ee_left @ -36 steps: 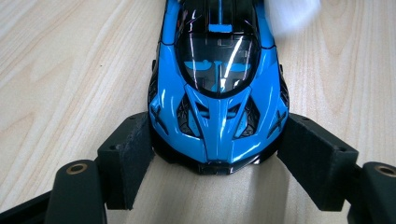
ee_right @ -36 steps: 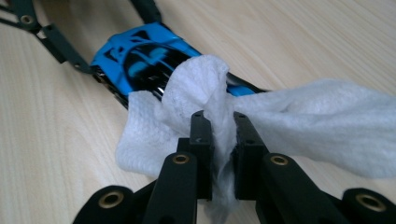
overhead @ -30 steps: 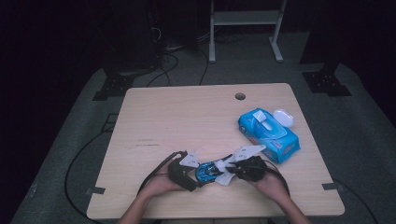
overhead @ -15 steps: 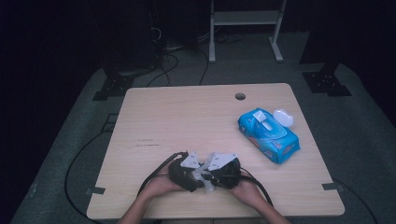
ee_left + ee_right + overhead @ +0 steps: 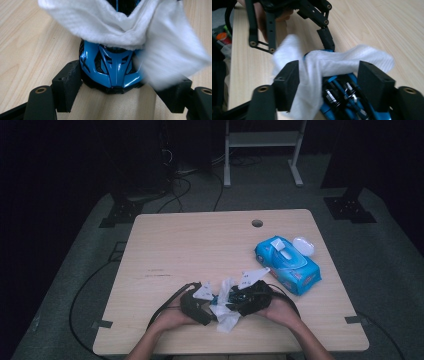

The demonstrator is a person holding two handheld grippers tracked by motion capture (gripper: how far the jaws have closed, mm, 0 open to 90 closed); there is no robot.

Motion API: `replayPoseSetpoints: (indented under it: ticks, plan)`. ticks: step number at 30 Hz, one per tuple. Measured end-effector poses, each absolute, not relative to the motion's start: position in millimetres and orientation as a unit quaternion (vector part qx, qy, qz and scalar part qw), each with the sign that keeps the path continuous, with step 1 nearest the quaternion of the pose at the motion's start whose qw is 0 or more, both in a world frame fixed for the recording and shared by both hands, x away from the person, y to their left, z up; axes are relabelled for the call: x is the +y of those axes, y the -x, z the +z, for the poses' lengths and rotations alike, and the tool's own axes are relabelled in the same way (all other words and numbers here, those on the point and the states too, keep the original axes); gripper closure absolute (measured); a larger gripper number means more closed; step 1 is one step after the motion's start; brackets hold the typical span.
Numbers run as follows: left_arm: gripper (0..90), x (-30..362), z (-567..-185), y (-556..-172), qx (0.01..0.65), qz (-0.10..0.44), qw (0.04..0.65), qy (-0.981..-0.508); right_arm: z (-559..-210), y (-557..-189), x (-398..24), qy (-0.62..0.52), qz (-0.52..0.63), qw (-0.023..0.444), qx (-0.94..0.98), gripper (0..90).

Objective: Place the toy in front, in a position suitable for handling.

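- Both tongs meet near the front edge of the worktop (image 5: 170, 245), each in one of the person's hands. The left tongs (image 5: 117, 93) are clamped on the nose of a blue toy car (image 5: 111, 67), one black pad pressing each side of it. The right tongs (image 5: 329, 82) have just been opening; their pads stand apart, with a white wipe (image 5: 324, 65) and the car's rear between them but no pad pressing on either.
- Light wood worktop, with a round cable hole (image 5: 257, 223) near its far edge.
- Blue pack of wipes (image 5: 290, 265) lies on the right half of the worktop, just beyond the right hand (image 5: 285, 312). Its white lid (image 5: 303, 245) is flipped open at the far end.
- Seen from above, the white wipe hangs crumpled between the two tongs and spills onto the worktop in front of them. From the left tongs' camera it drapes over the car's roof.
- Blue toy car sits low over the worktop between the two tongs, nose toward the left hand (image 5: 167, 320), mostly covered by the wipe.
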State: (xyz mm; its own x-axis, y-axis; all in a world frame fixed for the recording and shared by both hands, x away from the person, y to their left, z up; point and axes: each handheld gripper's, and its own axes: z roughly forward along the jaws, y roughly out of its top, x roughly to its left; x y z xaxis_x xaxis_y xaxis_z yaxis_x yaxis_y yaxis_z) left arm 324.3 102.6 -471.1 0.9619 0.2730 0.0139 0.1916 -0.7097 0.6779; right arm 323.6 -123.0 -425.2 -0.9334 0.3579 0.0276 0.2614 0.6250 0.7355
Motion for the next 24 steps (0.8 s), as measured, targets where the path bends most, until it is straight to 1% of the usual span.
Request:
replayPoseSetpoints:
  ticks: [1,2,6,7,8,9,10,11,12,13,16,18,19,20,21,22,23,24]
  plan:
    - [26.1,102.7,-471.1,-324.4,0.125,0.057,0.360,-0.923,-429.4,-336.6,-119.9,-0.166,0.396,0.038,0.902,31.2]
    - [26.1,102.7,-471.1,-324.4,0.125,0.057,0.360,-0.923,-431.6,-341.5,-117.0,-0.162,0.395,0.027,0.904,30.1]
    - [26.1,102.5,-471.3,-324.7,0.126,0.055,0.361,-0.922,-438.3,-348.1,-106.8,-0.133,0.395,0.010,0.909,30.2]
    - [26.1,103.2,-471.1,-325.4,0.124,0.055,0.361,-0.923,-445.1,-349.6,-100.1,-0.119,0.381,-0.009,0.917,36.9]
    - [26.2,103.3,-471.2,-325.2,0.125,0.054,0.361,-0.923,-447.7,-348.2,-97.5,-0.113,0.374,-0.004,0.920,38.5]
    - [26.2,103.5,-471.2,-325.2,0.125,0.054,0.361,-0.923,-448.4,-345.0,-96.1,-0.107,0.375,0.011,0.921,45.4]
    - [26.2,103.6,-471.3,-325.2,0.125,0.054,0.361,-0.923,-447.9,-342.2,-96.6,-0.098,0.384,0.018,0.918,59.1]
    - [26.2,103.5,-471.2,-325.3,0.125,0.054,0.361,-0.923,-447.7,-340.6,-96.8,-0.094,0.389,0.012,0.916,63.1]
    - [26.2,103.5,-471.2,-325.3,0.125,0.054,0.361,-0.923,-447.7,-340.6,-96.8,-0.094,0.389,0.012,0.916,63.1]
    - [26.2,103.3,-471.2,-325.0,0.126,0.054,0.360,-0.923,-448.6,-334.7,-94.6,-0.094,0.386,0.033,0.917,69.7]
    - [26.2,103.0,-471.0,-324.9,0.126,0.054,0.359,-0.923,-448.4,-326.6,-93.6,-0.096,0.381,0.055,0.918,77.7]
    - [26.2,103.2,-471.1,-324.7,0.127,0.054,0.359,-0.923,-445.5,-327.2,-97.5,-0.112,0.376,0.080,0.916,79.5]
    - [26.3,103.4,-471.2,-324.9,0.128,0.054,0.360,-0.922,-443.7,-328.4,-100.7,-0.132,0.375,0.100,0.912,80.0]
    - [26.4,103.4,-471.2,-324.9,0.128,0.054,0.360,-0.922,-443.7,-328.4,-100.7,-0.132,0.375,0.100,0.912,80.0]
    - [26.3,103.0,-471.3,-324.9,0.128,0.052,0.360,-0.922,-441.3,-332.2,-105.9,-0.165,0.375,0.123,0.904,81.3]
    - [26.3,103.0,-471.3,-324.9,0.128,0.052,0.360,-0.922,-441.3,-332.2,-105.9,-0.165,0.375,0.123,0.904,81.3]
    - [26.3,103.6,-471.2,-325.2,0.127,0.052,0.359,-0.923,-439.7,-327.9,-105.3,-0.174,0.346,0.201,0.900,81.6]
    - [26.3,104.1,-471.4,-325.2,0.128,0.052,0.360,-0.923,-437.8,-327.0,-108.2,-0.184,0.358,0.206,0.892,81.6]
